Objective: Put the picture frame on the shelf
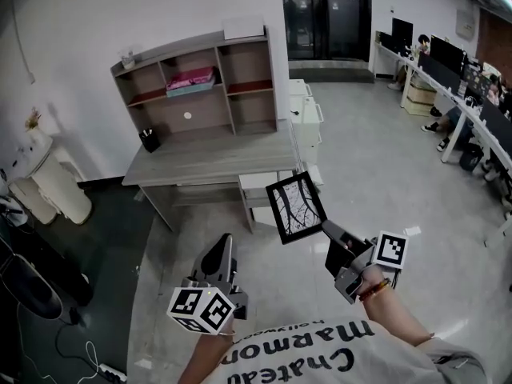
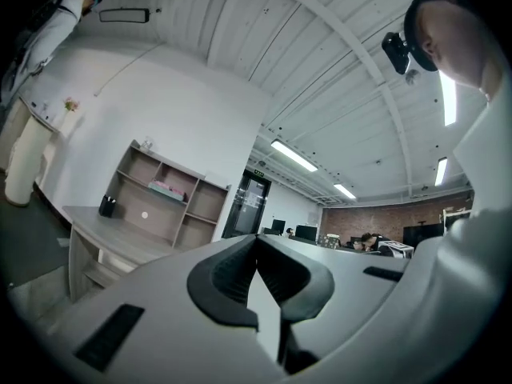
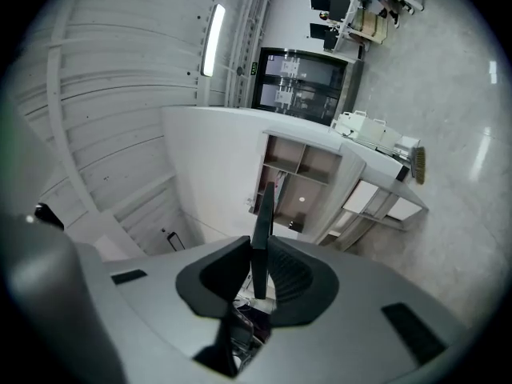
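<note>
A black picture frame with a branch print hangs in the air over the floor, in front of the desk. My right gripper is shut on its lower right edge; in the right gripper view the frame shows edge-on between the jaws. The wooden shelf unit stands on the grey desk against the wall, with several open compartments. My left gripper is lower left, shut with nothing in it, its jaws closed together.
A pink and teal box lies in one shelf compartment, and a black pen cup stands on the desk. White drawer units stand right of the desk. Office desks with monitors and people fill the far right.
</note>
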`<state>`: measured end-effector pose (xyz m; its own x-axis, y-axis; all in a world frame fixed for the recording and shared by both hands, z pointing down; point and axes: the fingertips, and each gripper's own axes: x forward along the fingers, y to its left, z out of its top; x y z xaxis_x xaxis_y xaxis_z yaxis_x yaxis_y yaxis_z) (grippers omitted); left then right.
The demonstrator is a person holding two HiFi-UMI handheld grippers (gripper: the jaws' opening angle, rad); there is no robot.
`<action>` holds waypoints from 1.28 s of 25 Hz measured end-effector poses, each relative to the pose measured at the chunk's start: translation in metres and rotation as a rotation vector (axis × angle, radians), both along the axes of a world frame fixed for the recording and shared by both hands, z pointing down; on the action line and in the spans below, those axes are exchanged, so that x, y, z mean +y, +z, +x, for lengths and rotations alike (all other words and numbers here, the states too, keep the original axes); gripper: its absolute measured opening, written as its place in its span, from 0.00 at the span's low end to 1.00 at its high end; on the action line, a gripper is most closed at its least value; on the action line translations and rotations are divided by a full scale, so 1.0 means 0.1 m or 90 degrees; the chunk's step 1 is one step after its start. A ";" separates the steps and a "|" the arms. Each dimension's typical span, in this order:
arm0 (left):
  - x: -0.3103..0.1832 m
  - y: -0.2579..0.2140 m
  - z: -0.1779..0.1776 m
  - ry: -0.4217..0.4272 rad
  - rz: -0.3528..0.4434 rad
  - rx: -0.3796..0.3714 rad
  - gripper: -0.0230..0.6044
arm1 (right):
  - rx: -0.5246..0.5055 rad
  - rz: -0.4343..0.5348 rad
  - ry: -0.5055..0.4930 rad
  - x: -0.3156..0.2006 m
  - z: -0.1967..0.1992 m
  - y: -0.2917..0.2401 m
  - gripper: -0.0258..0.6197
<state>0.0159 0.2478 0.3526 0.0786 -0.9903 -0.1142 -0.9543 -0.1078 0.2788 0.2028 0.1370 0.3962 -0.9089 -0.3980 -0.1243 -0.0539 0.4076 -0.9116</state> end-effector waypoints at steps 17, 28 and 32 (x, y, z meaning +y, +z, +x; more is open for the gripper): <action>-0.37 0.35 -0.57 -0.036 -0.040 0.039 0.06 | 0.037 -0.050 -0.064 -0.55 -0.71 0.36 0.16; -1.50 -0.07 -0.97 -0.074 0.003 0.009 0.06 | 0.024 -0.016 -0.104 -1.82 -1.19 0.06 0.16; -1.88 -0.18 -1.03 -0.084 0.013 0.000 0.06 | 0.010 0.005 -0.115 -2.23 -1.27 -0.12 0.16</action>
<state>-0.0866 0.0602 0.3348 -0.0527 -0.9895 -0.1345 -0.9606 0.0134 0.2777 0.0754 -0.0859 0.3838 -0.9676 -0.2267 -0.1114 0.0064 0.4188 -0.9081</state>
